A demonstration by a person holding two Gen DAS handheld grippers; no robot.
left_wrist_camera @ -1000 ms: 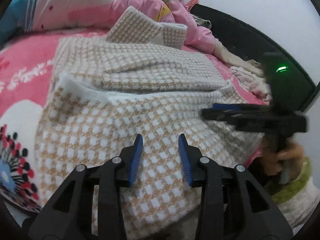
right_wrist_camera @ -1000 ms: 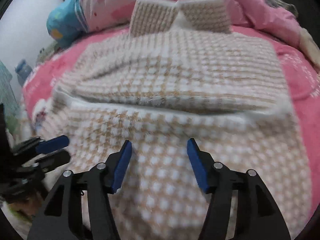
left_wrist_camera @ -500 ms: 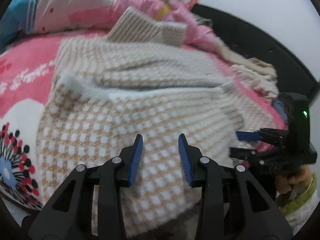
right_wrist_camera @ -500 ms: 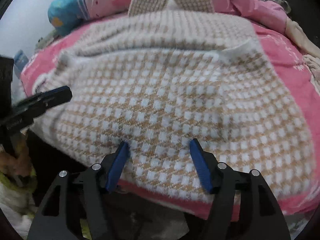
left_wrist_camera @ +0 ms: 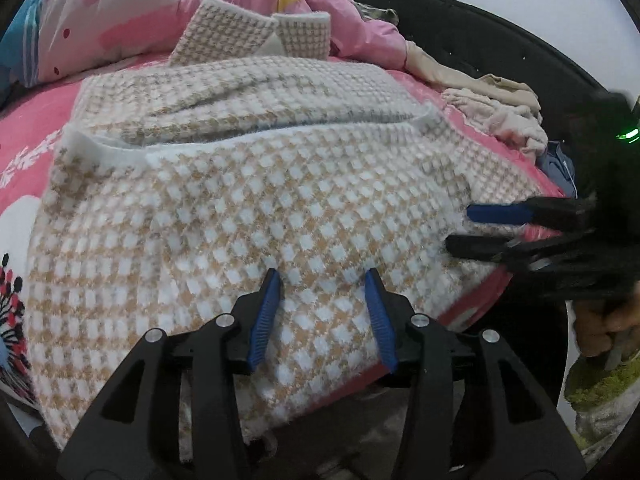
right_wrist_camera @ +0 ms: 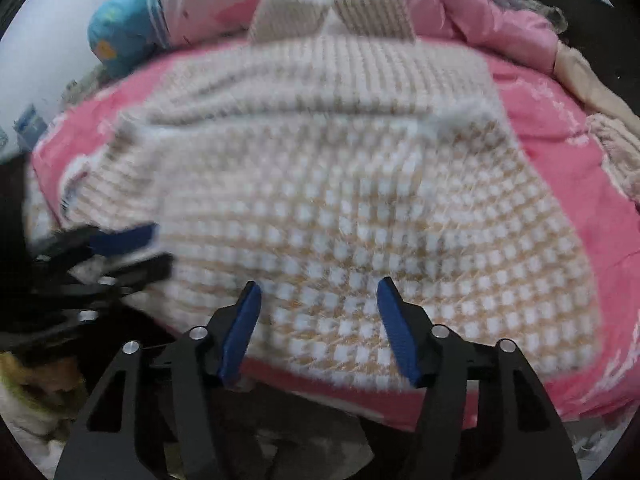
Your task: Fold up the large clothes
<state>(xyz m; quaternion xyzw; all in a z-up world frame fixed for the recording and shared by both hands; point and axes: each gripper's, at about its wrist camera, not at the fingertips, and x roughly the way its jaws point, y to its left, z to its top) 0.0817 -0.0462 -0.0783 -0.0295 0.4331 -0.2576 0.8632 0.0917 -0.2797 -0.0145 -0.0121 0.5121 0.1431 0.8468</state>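
Now the left gripper (left_wrist_camera: 324, 312) has its blue-padded jaws spread and still opening, nothing pinched between them; they hover over the near hem of the fuzzy beige-and-white checked knit sweater (left_wrist_camera: 248, 216). The right gripper (right_wrist_camera: 320, 328) likewise stands with its jaws apart and empty above the same hem, and in the left wrist view it reaches in from the right, its fingers (left_wrist_camera: 500, 214) at the sweater's side edge; whether they touch the cloth I cannot tell. That sweater lies spread on the pink bed cover (right_wrist_camera: 568, 128), its sleeves folded across the body and its collar (left_wrist_camera: 256, 28) pointing away toward a rumpled pink patterned quilt (left_wrist_camera: 120, 12). A pile of pale beige clothes (left_wrist_camera: 496, 116) sits beside the sweater at the bed's far right, against a black headboard (left_wrist_camera: 480, 36). A hand (left_wrist_camera: 608, 328) holds the right gripper's handle.
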